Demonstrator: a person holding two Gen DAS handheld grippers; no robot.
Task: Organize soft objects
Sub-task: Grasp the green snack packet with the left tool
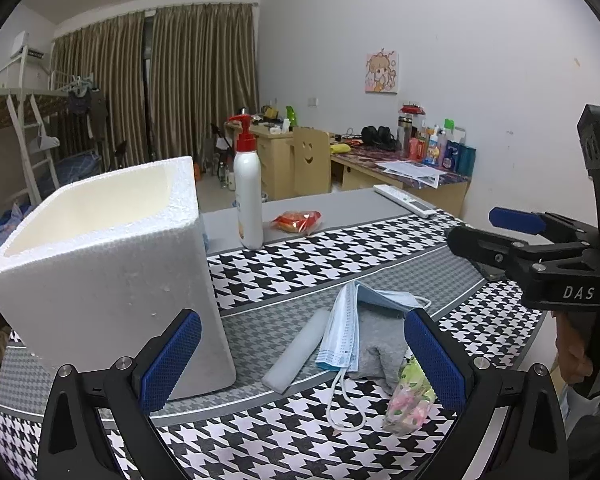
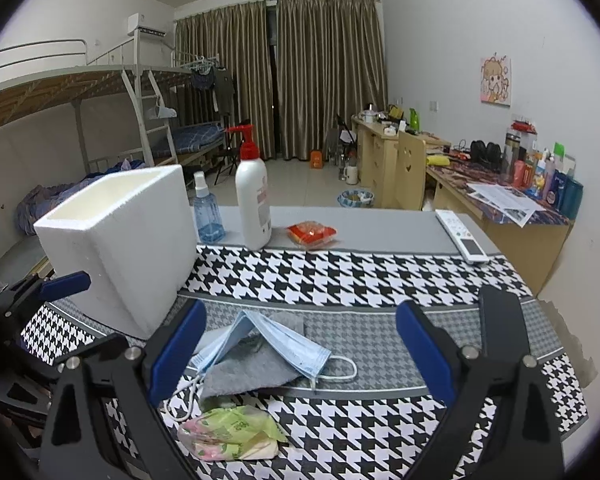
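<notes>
Pale blue face masks [image 1: 340,332] [image 2: 276,336] lie draped over a grey cloth [image 1: 376,344] [image 2: 252,368] on the houndstooth tablecloth. Nearest the cameras lies a green and pink tissue packet [image 1: 412,396] [image 2: 232,432], and a white foam roll [image 1: 296,352] rests left of the masks. An open-topped white foam box [image 1: 112,280] [image 2: 128,248] stands to their left. My left gripper [image 1: 302,360] is open above the pile and holds nothing. My right gripper [image 2: 300,354] [image 1: 484,232] is open too, hovering over the masks from the right.
At the back of the table stand a white pump bottle [image 1: 248,196] [image 2: 254,204] and a blue spray bottle [image 2: 207,216]. A red snack packet [image 2: 311,234] and a white remote [image 2: 462,236] lie there too. A desk and bunk bed stand beyond.
</notes>
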